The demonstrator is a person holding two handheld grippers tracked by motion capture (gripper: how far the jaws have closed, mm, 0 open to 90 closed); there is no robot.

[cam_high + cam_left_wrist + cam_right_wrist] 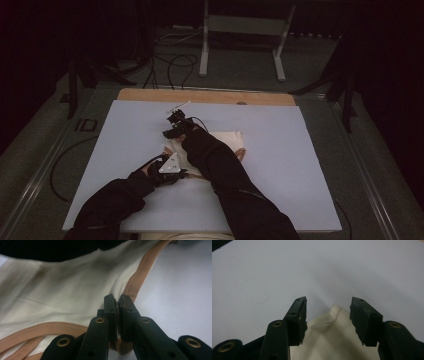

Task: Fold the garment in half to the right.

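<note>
While seen from the high view: cream garment lies mid-surface, left gripper at its near edge, right gripper at its far-left corner.
Left gripper view: fingers clenched on the garment's tan trim.
Right gripper view: fingers released, straddling the garment's peaked corner, no contact.
Risk: closing too high above the garment probably catches nothing; pulling against the left hold may stretch the trim.

I can read no lettering, label, brand, number or sign anywhere from here, neither on the cloth nor on the table sheet.
</note>
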